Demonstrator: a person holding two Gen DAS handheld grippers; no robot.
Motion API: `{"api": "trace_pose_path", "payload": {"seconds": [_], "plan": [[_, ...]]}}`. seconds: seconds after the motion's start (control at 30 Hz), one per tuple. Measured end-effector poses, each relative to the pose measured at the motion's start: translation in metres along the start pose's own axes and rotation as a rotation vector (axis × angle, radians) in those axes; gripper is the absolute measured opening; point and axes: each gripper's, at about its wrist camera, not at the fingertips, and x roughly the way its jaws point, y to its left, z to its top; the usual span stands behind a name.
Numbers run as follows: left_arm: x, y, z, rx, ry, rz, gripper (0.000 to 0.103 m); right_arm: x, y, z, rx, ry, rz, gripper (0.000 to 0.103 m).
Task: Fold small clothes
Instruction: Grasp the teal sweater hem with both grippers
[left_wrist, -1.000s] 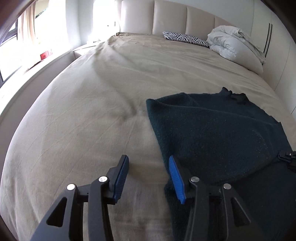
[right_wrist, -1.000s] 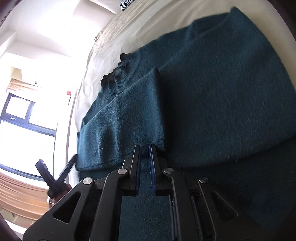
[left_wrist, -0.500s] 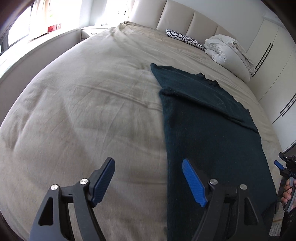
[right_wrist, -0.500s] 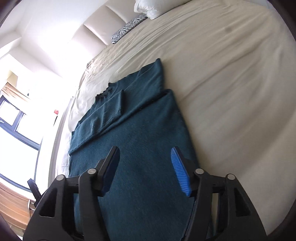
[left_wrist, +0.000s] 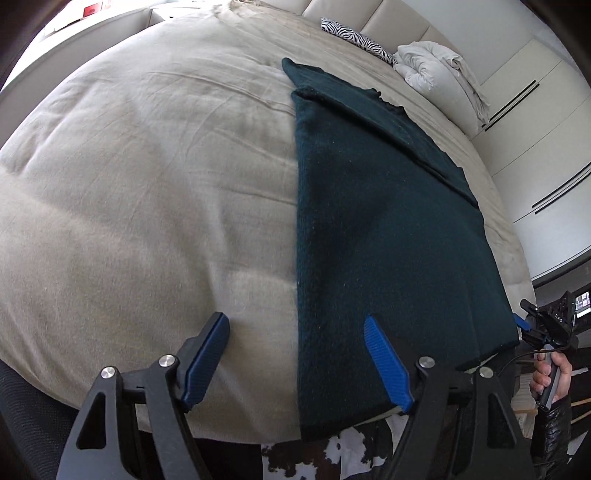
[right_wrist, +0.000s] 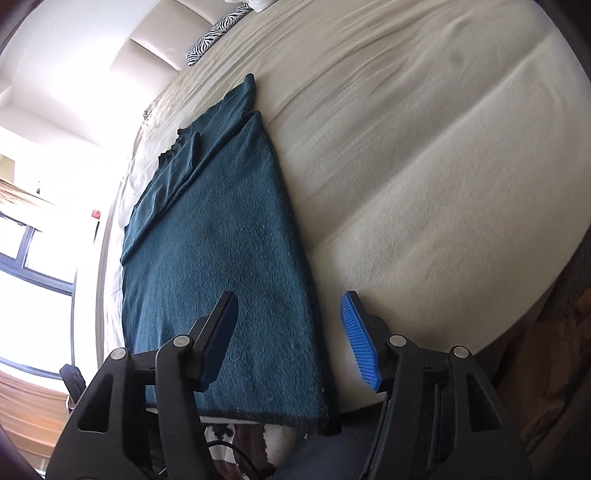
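Change since earlier frame: both claws have drawn back toward the foot of the bed; the right claw (right_wrist: 290, 339), then pinched on the sleeve, has let go and its jaws have just been opening then easing slightly inward, nothing between them; the left claw (left_wrist: 295, 365) has also been opening.
Left claw, state: jaws wide apart, holding nothing; its right pad hangs over the near left part of the sweater (left_wrist: 388, 240), its left pad over bare bedspread (left_wrist: 147, 184).
Right claw, state: about half open, empty; its left pad hangs over the sweater's near right part, its right pad over bare cover just beside the right edge.
Hand: a hand (left_wrist: 550, 373) grips the right tool's handle at the far right of the left view.
Sweater, position: dark teal knit lying flat along the bed, hem at the near edge of the mattress just ahead of both claws, sides turned in to a long panel, neckline at the far end.
Step in hand, judged: take the two hem corners and carry the hem up to the neckline.
How to do it well, judged: pinch all layers at each corner together, lift level, keep both corners in step, lay hem square on the shoulders.
Risk, judged: grabbing only the top layer would pull the tucked sleeve out.
Far end: zebra pillow (left_wrist: 354, 37) and white duvet (left_wrist: 439, 77) by the headboard, well apart from the sweater.
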Motion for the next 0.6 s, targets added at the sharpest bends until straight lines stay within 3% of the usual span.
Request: {"api": "trace_pose_path", "payload": {"seconds": [0.47,0.6], "plan": [[0.003,0.000,-0.023,-0.009,0.098,-0.052,0.076,-0.012,-0.009,-0.017,0.005,0.056,0.047,0.048],[0.008,-0.006,-0.020,0.000,0.119,-0.050,0.064,-0.015,-0.013,-0.018,0.011,0.065,0.048,0.043]]}}
